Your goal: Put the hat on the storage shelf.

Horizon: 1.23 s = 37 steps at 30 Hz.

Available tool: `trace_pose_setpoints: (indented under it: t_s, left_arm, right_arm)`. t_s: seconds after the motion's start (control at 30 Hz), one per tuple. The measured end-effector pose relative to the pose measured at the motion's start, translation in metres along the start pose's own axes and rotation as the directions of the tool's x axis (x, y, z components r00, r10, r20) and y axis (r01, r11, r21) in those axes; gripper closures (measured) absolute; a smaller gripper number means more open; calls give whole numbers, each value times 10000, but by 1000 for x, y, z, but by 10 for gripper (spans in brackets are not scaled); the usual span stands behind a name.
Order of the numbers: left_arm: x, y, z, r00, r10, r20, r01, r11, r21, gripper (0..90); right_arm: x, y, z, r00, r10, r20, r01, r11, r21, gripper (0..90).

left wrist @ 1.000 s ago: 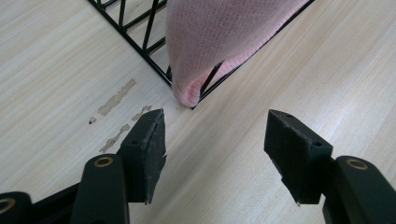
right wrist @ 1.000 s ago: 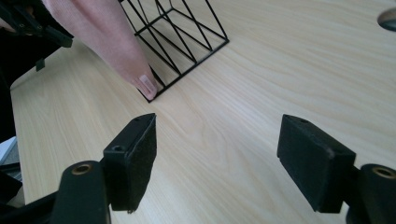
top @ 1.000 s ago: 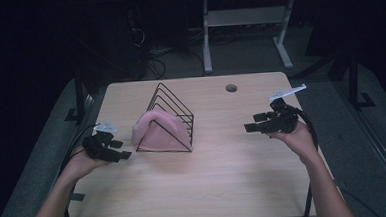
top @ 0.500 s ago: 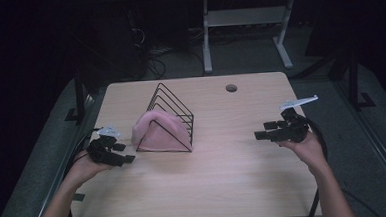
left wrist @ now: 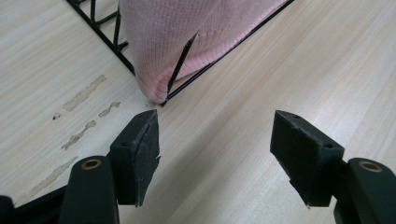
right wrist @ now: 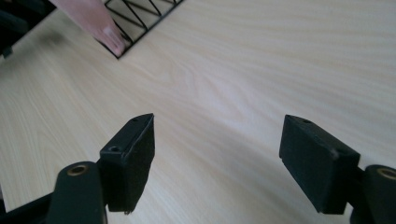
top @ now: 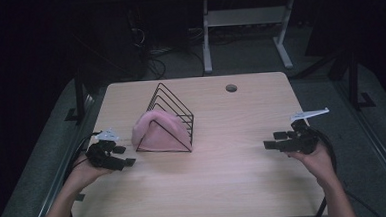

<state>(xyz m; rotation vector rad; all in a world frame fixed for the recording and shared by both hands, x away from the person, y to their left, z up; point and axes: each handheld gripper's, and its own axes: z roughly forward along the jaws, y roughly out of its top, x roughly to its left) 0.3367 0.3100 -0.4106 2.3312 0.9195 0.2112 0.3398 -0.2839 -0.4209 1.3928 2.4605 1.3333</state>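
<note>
A black wire rack (top: 173, 97) with a triangular profile stands on the wooden table (top: 235, 186), left of centre. A pink cloth (top: 157, 130) is draped over its near end and reaches the tabletop. My left gripper (top: 124, 155) rests low just left of the rack's near corner. Its jaws have just been opening and hold nothing. In the left gripper view the cloth's hem (left wrist: 196, 37) and a rack wire (left wrist: 100, 32) lie just beyond the open gripper (left wrist: 215, 126). My right gripper (top: 274, 140) is open near the table's right edge, far from the rack (right wrist: 140, 14), over bare wood (right wrist: 217, 126).
A round cable hole (top: 231, 88) sits at the table's far right. Pale scuff marks (left wrist: 84, 93) streak the wood left of the rack. A white desk frame (top: 246, 20) and cables stand on the dark floor behind the table. Bare wood spans the table between my hands.
My right gripper has moved right and toward the near edge, sinking closer to the table. The left gripper has stayed beside the rack's corner.
</note>
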Motion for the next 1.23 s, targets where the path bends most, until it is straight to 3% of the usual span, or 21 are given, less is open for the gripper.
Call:
trace_pose_setpoints:
  t_s: [0.2, 0.33, 0.63, 0.73, 0.9, 1.03, 1.13, 1.23]
  left_arm:
    - [-3, -5, -3, 9998, -178, -35, 177, 9994, -300, 326]
    - [-6, -8, -5, 9999, -88, -144, 82, 9990, -437, 323]
    - [-19, -14, -3, 9992, -210, -350, 186, 9975, -680, 309]
    - [-25, -19, -2, 9987, -424, -293, 394, 9945, -967, 306]
    - [-34, -31, 5, 9966, -820, -122, 794, 9868, -1412, 299]
    - [-41, -35, 6, 9970, -756, -180, 720, 9857, -1525, 299]
    - [-44, -38, 6, 9958, -915, 38, 907, 9799, -1778, 298]
    - [-44, -41, 5, 9964, -846, 80, 847, 9816, -1714, 293]
  right_arm:
    - [-1, -16, -5, 9998, -13, 177, 9, 9997, 237, 259]
    - [-1, -26, -11, 9998, 20, 219, -24, 9998, 208, 259]
    - [1, -49, -17, 9990, -42, 439, 27, 9994, 337, 259]
    - [3, -55, -17, 9990, -85, 433, 72, 9995, 302, 258]
    - [10, -67, -14, 9983, -1, 578, -3, 10000, 65, 253]
    - [19, -76, -10, 9981, -101, 615, 118, 9996, -269, 253]
    - [25, -81, -9, 9979, -208, 620, 229, 9991, -343, 249]
    - [30, -85, -10, 9977, -281, 617, 319, 9976, -615, 249]
